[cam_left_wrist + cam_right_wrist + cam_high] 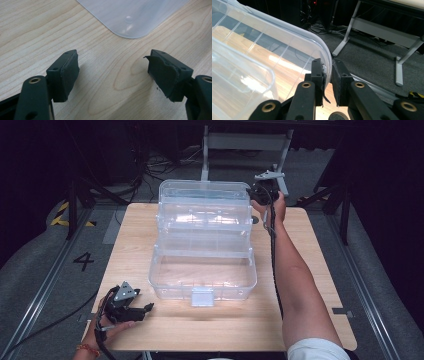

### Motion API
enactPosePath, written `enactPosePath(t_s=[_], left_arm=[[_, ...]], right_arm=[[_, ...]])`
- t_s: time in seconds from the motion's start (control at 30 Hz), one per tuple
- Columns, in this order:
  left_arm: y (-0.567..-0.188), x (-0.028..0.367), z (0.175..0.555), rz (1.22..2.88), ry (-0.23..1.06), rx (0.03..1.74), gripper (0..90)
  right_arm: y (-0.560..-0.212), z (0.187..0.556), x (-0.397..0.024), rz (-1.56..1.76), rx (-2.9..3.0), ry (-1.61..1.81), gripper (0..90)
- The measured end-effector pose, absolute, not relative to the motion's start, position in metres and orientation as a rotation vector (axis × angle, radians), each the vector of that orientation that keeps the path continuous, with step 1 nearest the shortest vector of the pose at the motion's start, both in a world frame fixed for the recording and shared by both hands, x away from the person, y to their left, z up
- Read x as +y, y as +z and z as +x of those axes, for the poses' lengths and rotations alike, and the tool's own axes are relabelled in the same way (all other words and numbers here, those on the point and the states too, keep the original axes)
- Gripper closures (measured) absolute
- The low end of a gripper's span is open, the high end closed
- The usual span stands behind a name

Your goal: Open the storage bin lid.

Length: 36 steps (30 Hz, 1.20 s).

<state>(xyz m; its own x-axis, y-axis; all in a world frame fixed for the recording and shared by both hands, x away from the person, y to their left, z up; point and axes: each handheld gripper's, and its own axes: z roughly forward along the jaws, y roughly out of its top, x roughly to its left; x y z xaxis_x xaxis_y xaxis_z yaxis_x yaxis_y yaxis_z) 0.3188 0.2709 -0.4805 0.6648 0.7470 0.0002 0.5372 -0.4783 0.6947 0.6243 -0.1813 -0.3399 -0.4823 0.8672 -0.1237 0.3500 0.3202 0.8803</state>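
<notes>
Near the front left corner of the clear, tiered plastic storage box [202,245], which stands in the middle of the light wooden table [310,320], the left gripper [142,309] rests low over the wood with its jaws spread and nothing between them; in the left gripper view a rounded corner of the box [132,17] lies just ahead, apart from the pads. The box stands opened out in steps, its long axis running across the table, its white front latch [202,296] facing the person and the raised lid at the far side. At the far right corner of the box, the right gripper [263,195] is clenched on the thin curved rim of the lid [325,56], one pad inside the wall and one outside, though the glare makes the exact contact hard to read. The box is probably light, stiff yet slightly springy, and slippery; a rim or corner seems the best hold, as flat walls may flex or slide.
</notes>
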Motion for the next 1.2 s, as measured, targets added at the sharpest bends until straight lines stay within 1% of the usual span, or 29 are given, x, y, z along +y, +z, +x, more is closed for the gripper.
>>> enactPosePath(t_s=[0.87, 1.2], left_arm=[[-0.481, 0.271, 0.319, 2.197, 0.397, 0.984, 25.3], [-0.481, 0.271, 0.319, 2.198, 0.399, 0.983, 25.2]], right_arm=[[-0.374, 0.645, -0.180, 1.140, 2.049, 1.056, 81.5], [-0.374, 0.645, -0.181, 1.148, 2.044, 1.064, 81.5]])
